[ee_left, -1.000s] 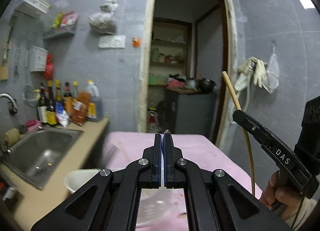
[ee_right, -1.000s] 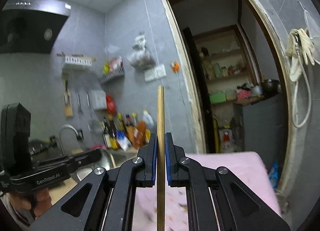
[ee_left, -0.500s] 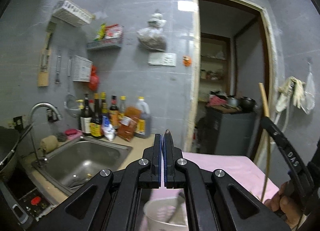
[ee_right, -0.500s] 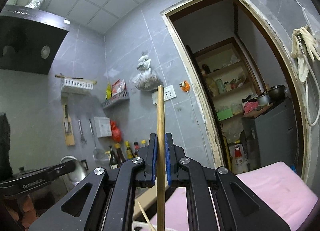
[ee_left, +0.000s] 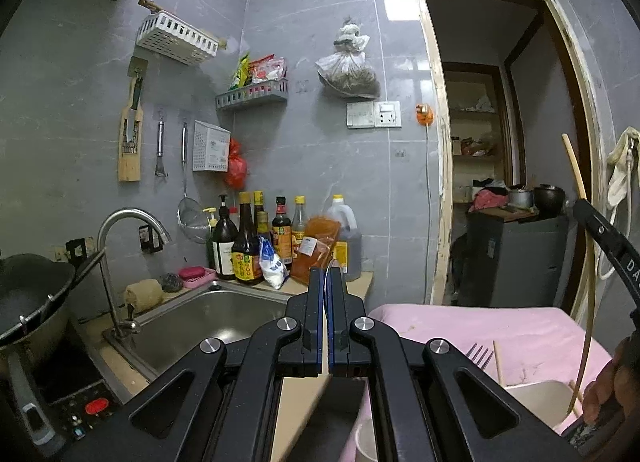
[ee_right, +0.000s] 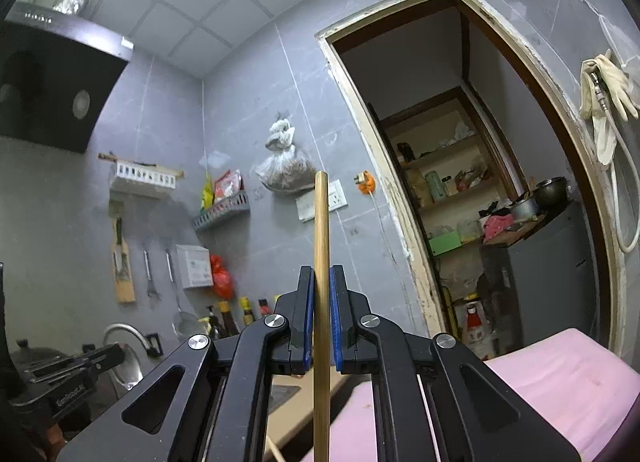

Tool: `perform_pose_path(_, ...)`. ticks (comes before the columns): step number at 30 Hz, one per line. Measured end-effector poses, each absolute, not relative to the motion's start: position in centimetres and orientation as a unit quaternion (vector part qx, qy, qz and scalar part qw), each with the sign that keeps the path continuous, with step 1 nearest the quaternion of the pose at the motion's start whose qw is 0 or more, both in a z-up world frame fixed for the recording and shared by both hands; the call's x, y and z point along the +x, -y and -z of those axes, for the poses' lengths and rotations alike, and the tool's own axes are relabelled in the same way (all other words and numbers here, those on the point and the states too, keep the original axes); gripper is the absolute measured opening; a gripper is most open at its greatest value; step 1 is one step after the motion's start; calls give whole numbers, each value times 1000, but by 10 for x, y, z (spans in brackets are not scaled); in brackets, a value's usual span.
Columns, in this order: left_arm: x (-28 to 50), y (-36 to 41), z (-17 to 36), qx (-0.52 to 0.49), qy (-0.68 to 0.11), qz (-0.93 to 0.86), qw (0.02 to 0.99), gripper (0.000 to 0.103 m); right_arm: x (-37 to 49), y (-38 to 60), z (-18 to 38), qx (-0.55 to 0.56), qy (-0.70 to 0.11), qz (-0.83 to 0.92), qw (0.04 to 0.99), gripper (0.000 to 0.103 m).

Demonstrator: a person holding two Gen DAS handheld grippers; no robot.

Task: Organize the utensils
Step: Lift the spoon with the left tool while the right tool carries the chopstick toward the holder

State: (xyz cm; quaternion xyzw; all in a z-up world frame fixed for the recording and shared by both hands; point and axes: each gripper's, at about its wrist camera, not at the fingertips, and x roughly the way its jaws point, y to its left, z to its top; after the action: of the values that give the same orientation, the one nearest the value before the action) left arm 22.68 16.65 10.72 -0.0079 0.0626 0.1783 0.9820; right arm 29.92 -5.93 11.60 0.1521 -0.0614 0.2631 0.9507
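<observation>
Right gripper (ee_right: pixel 321 294): fingers clamped on an upright wooden chopstick (ee_right: pixel 321 246), held above the near edge of the pink-covered worktop (ee_right: pixel 560 378). Left gripper (ee_left: pixel 327 286): fingers together with a thin metal utensil edge (ee_left: pixel 329 268) pinched between them, over the worktop's left edge beside the sink (ee_left: pixel 208 322). A fork (ee_left: pixel 478 354) stands in a white container (ee_left: pixel 536 402) at the worktop's near right.

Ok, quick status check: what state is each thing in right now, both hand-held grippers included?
Left hand-held gripper: shut, a thin metal edge showing between the jaws.
Right hand-held gripper: shut on the chopstick.
Chopstick: upright, clamped mid-length.
White container: on the pink cloth, fork and another chopstick standing in it.
Faucet: no water running.
Sink: looks empty.
</observation>
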Motion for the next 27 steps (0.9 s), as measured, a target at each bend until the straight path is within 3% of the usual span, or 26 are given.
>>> perform_pose_path(27,253,-156,-73,-5,-106,-161,981,0,319,41,-114,91,6,-267,959,8)
